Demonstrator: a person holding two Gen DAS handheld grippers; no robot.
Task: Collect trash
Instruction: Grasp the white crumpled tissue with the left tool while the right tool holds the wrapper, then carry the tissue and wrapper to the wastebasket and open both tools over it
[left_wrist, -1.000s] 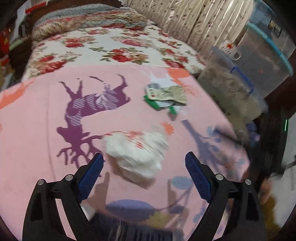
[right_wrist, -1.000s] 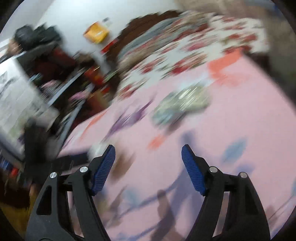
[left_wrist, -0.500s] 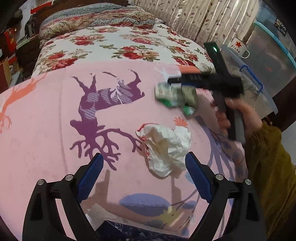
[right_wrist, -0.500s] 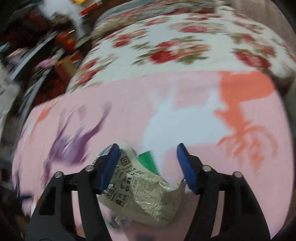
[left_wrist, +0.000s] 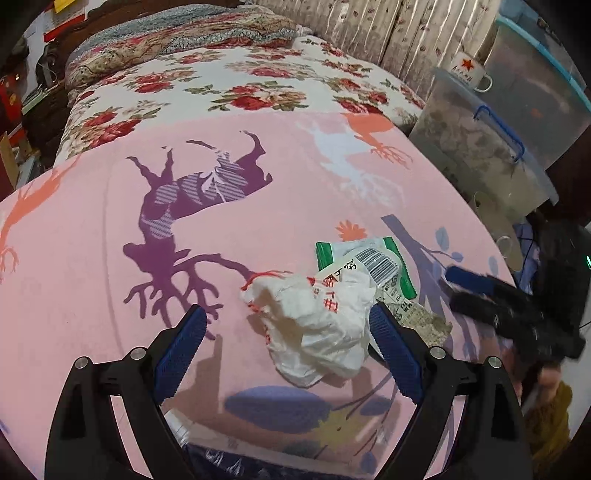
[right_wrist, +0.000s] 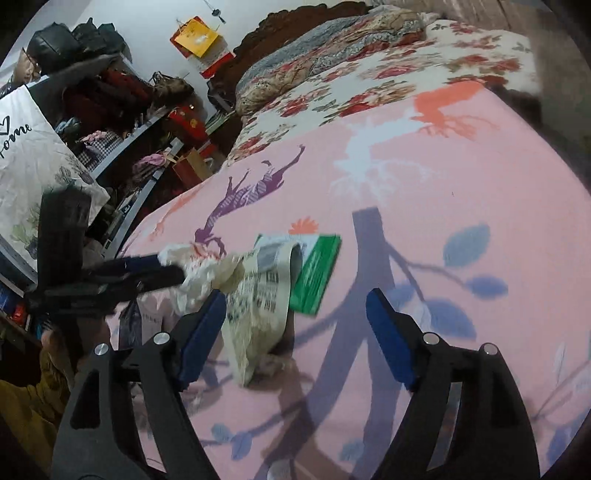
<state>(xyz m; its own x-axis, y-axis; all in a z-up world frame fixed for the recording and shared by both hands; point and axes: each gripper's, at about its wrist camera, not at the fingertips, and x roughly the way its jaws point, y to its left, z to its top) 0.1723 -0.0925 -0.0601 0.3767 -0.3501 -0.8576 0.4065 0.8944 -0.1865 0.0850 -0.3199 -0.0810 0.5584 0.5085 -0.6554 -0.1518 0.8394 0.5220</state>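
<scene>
Both grippers I am steering stand with their blue pads spread wide, clamped on nothing: the left gripper (left_wrist: 286, 345) hangs low over the bed, and the right gripper (right_wrist: 293, 330) sits off to its right, seen as a dark blur at the edge of the left view.

Under them lies the pink deer-print blanket (left_wrist: 110, 229), with a rose-patterned cover (left_wrist: 229, 85) beyond it and clear storage bins (left_wrist: 476, 144) by the bedside.

Next in size is the crumpled white plastic bag (left_wrist: 317, 325), red lettering on it, bunched up on the blanket. It lies ahead of my left gripper and toward its right finger, which it seems to touch or nearly so; the left finger stands well apart from it.

Smaller still, the green-and-white snack wrapper (left_wrist: 373, 266) lies against the bag's far right side, partly tucked under it, its long axis running away from me and to the right. From the right wrist it sits just ahead of that gripper's left finger.

I judge the left gripper nearer the bag, the right nearer the wrapper.
</scene>
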